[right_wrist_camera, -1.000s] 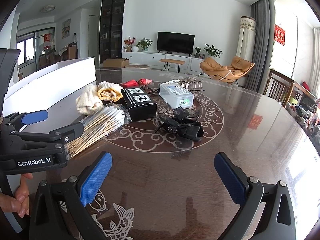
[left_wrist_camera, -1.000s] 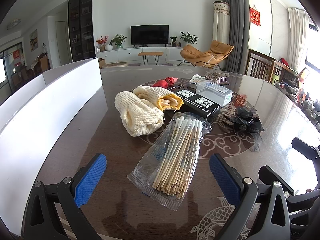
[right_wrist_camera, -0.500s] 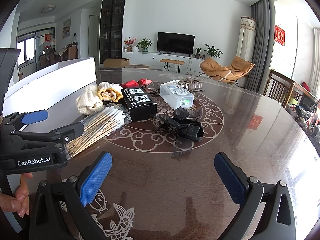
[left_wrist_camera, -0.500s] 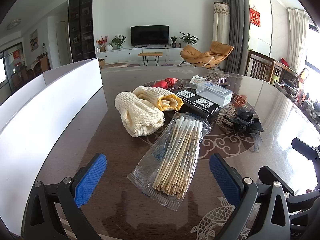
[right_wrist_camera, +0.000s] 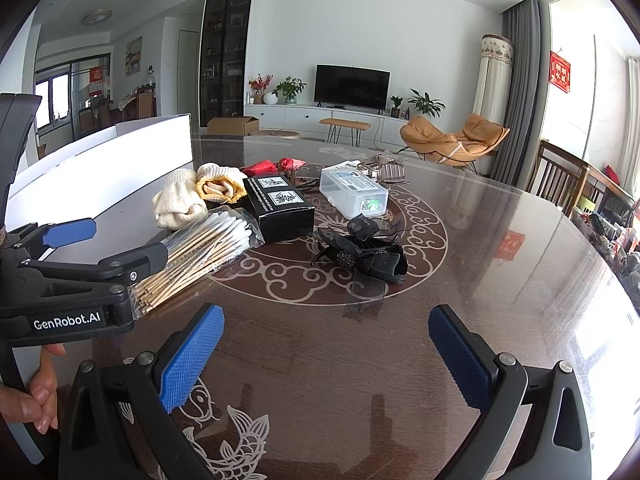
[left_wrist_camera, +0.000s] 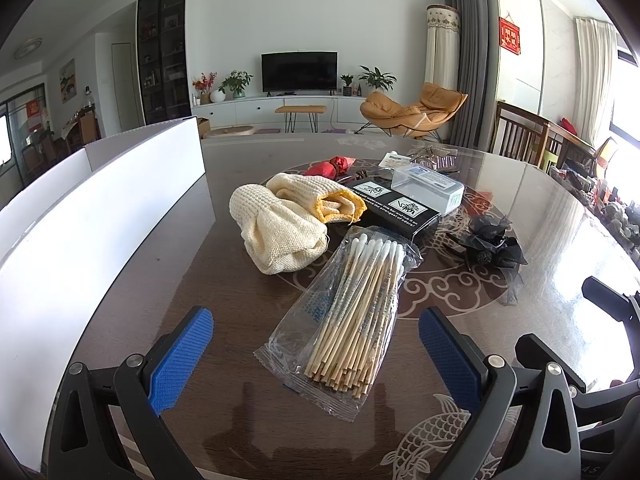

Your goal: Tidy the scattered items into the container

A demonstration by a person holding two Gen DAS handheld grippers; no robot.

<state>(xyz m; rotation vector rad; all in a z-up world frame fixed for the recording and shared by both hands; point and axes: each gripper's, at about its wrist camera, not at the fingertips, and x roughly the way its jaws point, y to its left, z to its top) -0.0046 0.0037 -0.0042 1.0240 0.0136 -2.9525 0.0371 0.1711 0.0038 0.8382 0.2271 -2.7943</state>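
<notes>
The cotton swab packet [left_wrist_camera: 352, 312] lies flat on the worktop [left_wrist_camera: 224, 304], between and ahead of the left gripper [left_wrist_camera: 316, 354] fingers (spread wide, holding nothing).

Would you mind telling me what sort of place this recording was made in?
Most likely a home's open living and dining room: a television on a low white cabinet, an orange lounge chair, and a dark patterned dining table.

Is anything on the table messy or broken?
Nothing looks broken or spilled. The things just lie scattered: the cream knitted cloth is crumpled in a heap, the bag of cotton swabs lies slantwise, and the black bow hair clip trails a loose ribbon. All sit outside the white container.
</notes>
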